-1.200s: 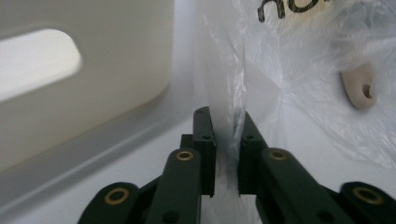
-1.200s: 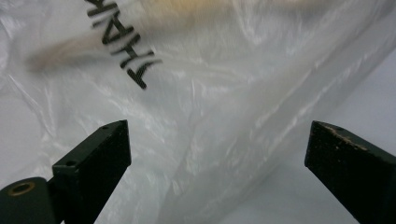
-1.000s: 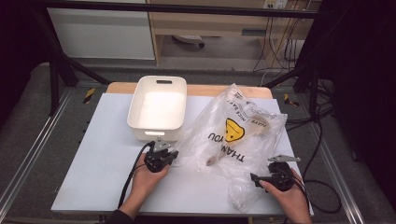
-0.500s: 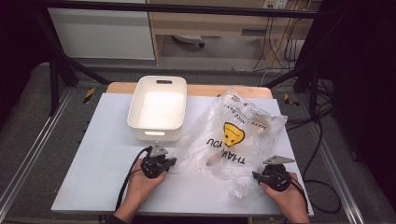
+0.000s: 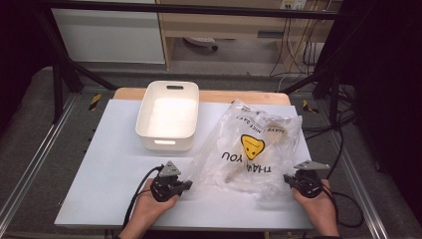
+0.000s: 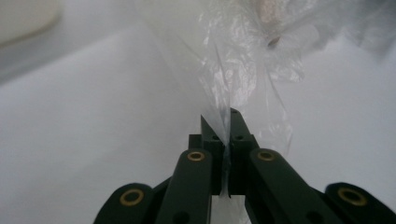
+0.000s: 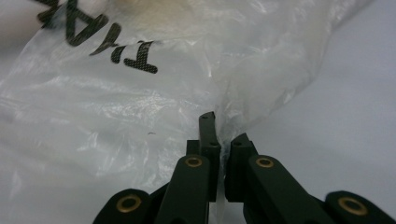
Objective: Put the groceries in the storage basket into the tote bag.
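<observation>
on table, both grippers pinch plastic bag (image 5: 249,149).

A white table (image 5: 99,149) stands on grey floor (image 5: 30,114), with a wooden cabinet (image 5: 224,25) and cables (image 5: 298,55) behind.

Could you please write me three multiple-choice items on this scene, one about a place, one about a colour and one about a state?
1. Where does the white bin stand relative to the plastic bag?
A. Left of it in the high view
B. Right of it
C. On top of it

2. What colour is the face printed on the bag?
A. Red
B. Yellow
C. Green

3. How do the jaws of the left gripper stand?
A. Wide open above the bag
B. Shut on nothing
C. Shut on the bag's film

Answers: 1 A, the bin is left of the bag; 2 B, the face is yellow above the black lettering; 3 C, the film is pinched between the closed jaws.
</observation>
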Motion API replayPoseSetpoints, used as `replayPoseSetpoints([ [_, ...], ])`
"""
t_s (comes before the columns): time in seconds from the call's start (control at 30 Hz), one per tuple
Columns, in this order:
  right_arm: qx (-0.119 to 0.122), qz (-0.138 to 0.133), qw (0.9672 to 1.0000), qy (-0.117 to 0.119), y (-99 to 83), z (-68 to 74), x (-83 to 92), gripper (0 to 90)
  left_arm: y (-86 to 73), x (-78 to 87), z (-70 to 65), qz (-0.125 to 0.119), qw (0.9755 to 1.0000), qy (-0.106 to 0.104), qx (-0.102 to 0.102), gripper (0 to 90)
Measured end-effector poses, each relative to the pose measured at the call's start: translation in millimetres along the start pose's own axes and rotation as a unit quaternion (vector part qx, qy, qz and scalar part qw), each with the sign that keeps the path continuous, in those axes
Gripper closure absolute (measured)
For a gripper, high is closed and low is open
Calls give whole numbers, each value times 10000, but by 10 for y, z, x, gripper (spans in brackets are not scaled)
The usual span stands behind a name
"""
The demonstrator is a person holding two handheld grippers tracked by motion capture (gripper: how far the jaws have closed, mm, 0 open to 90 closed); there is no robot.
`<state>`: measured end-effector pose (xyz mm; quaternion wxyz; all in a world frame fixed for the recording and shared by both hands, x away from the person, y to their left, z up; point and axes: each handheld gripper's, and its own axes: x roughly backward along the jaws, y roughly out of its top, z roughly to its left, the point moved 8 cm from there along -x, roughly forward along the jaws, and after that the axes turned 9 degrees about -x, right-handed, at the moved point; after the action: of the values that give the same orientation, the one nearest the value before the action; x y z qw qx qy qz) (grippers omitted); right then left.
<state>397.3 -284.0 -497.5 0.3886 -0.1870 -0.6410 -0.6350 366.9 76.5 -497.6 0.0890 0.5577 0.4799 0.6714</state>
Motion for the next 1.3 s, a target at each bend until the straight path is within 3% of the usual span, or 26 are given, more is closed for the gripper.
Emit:
replayPoseSetpoints([
  [0.07, -98, -48, 9999, -50, 3, -75, 15, 890, -18, -19, -106, 69, 9999, -70, -106, 887],
  [0.17, -89, -50, 9999, 20, -21, -72, 34, 846, -25, -31, -195, 106, 9997, -107, -195, 884],
  [0.37, -116, -99, 9995, 264, -15, 72, 55, 550, -47, -28, -176, 126, 9997, 12, -198, 853],
  [0.43, -127, -164, 9995, 258, -5, 104, 60, 423, -45, -24, -122, 99, 9996, 212, -186, 775],
  [0.67, -140, -150, 9996, 198, -32, 150, 52, 163, 11, 1, 50, -139, 9970, 767, -22, 441],
  [0.83, -114, -108, 9995, 274, -54, 176, 43, 113, 55, -24, 126, -291, 9941, 1041, -39, 330],
  [1.13, -162, -108, 9995, 240, -136, 142, 98, 93, 64, -69, 199, -243, 9933, 1129, -43, 310],
  [1.3, -167, -66, 9995, 267, -193, 146, 118, 91, 19, -125, 256, -100, 9942, 1067, 7, 310],
])
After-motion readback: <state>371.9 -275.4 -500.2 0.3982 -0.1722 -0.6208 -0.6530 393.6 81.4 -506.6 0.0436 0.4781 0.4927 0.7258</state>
